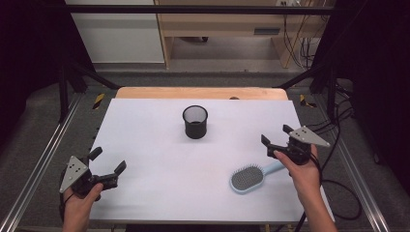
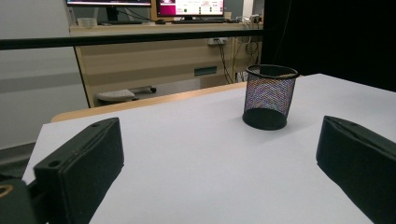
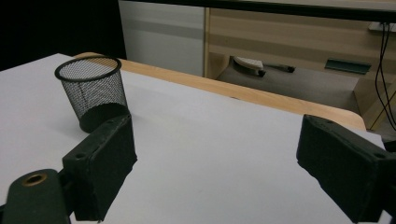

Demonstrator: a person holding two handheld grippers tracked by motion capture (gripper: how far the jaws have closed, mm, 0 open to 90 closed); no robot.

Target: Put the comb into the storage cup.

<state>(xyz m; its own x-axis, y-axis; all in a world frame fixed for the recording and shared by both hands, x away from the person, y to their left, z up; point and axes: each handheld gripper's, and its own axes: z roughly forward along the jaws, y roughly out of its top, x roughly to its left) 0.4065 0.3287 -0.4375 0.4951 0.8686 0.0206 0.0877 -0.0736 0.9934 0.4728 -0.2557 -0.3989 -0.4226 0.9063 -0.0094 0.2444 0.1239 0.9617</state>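
Resting flat near the right gripper (image 1: 277, 137), jaws wide, empty: hairbrush (image 1: 251, 176), handle toward that hand, likely for pickup. Cup (image 1: 195, 122) upright mid-table, mouth clear. Left gripper (image 1: 107, 161) wide, idle at table edge.

The right gripper (image 3: 217, 158) rises from six o'clock, its two black jaws standing wide apart with bare white table (image 3: 210, 140) between them and nothing held. At ten o'clock a black mesh cup (image 3: 92, 91) stands upright on the table, its base just behind the left jaw's tip. The table's wooden edge (image 3: 261, 99) runs from eleven toward three o'clock. Beyond it, at twelve o'clock, stands a wooden desk (image 3: 299, 32).
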